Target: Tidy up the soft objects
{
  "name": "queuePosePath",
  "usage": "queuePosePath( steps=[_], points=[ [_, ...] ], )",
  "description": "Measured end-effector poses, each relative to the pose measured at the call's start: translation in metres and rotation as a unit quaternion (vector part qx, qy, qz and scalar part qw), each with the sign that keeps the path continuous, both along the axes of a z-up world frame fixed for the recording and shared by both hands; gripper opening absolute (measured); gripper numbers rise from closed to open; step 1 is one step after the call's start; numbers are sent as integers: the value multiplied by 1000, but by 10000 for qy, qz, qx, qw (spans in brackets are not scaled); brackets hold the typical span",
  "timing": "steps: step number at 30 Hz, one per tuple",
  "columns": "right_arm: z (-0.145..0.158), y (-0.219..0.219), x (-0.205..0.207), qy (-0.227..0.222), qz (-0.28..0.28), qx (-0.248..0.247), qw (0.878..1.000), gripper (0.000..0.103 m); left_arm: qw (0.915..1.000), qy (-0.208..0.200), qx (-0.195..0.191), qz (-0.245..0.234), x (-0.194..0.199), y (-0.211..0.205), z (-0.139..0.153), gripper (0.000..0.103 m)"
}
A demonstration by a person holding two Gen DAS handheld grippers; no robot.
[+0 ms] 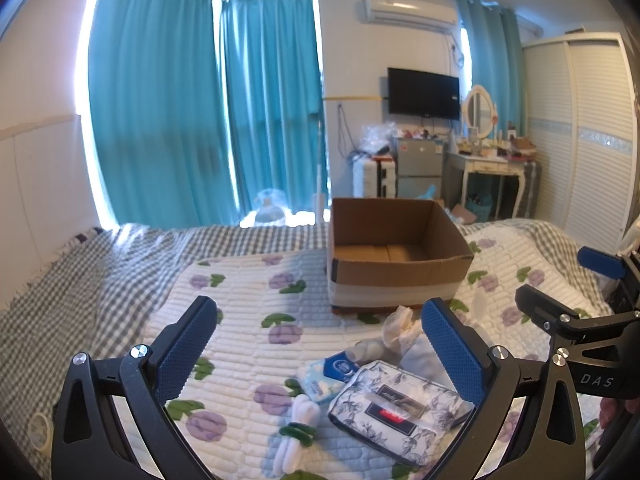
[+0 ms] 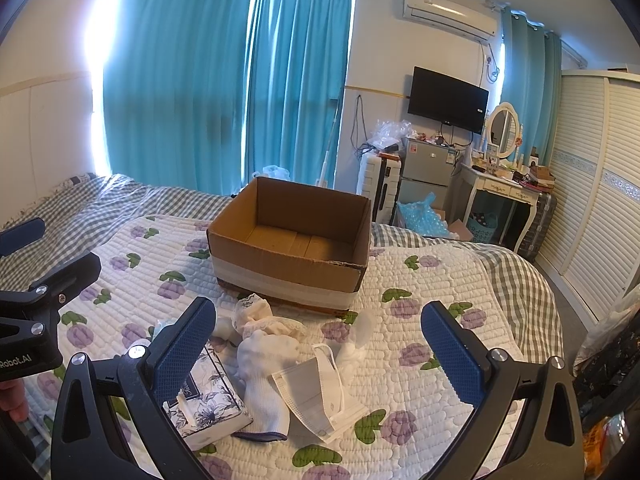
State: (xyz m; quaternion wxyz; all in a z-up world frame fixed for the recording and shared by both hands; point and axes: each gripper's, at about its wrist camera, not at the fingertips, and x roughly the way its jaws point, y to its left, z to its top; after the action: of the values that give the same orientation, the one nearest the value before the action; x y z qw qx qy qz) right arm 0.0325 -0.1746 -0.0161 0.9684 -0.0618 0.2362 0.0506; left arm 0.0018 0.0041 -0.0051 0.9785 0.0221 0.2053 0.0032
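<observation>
An open, empty cardboard box (image 1: 400, 264) (image 2: 292, 248) stands on the quilted bed. Before it lie soft items: a floral tissue pack (image 1: 396, 412) (image 2: 208, 400), a blue-white wipes packet (image 1: 328, 372), a rolled white cloth with a green band (image 1: 298, 428), a white sock (image 2: 264, 384), a white face mask (image 2: 320, 392) and crumpled lace cloth (image 2: 260, 316) (image 1: 400, 326). My left gripper (image 1: 320, 352) is open above the wipes and tissue pack. My right gripper (image 2: 320, 348) is open above the sock and mask. Both are empty.
The flowered quilt (image 2: 420, 340) covers a checked bedspread (image 1: 80, 280). Teal curtains (image 1: 200, 120) hang behind. A fridge (image 2: 424, 172), dressing table (image 2: 504, 192), suitcase (image 2: 376, 184) and wardrobe (image 2: 592, 200) stand at the far right. A tape roll (image 1: 40, 428) lies at the left.
</observation>
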Motion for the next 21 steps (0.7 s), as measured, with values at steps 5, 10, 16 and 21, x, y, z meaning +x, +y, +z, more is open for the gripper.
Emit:
queuePosePath(
  steps=[5,10,16,21],
  points=[
    [1,0,-3,-26,12,-12,10000,103,9999,-128,28,46,-10,2,12,103],
    [12,1,-13,-86,43,1,10000,103,9995,-257,104,152,-31,4,33,103],
    [36,1,-40,-267,172,41,9995,103,9993,-338,57,132,-61,5,50,103],
    [46,3,-61,-229,348,49,9991,103,9996,-248,117,62,-70,2,45,103]
  ],
)
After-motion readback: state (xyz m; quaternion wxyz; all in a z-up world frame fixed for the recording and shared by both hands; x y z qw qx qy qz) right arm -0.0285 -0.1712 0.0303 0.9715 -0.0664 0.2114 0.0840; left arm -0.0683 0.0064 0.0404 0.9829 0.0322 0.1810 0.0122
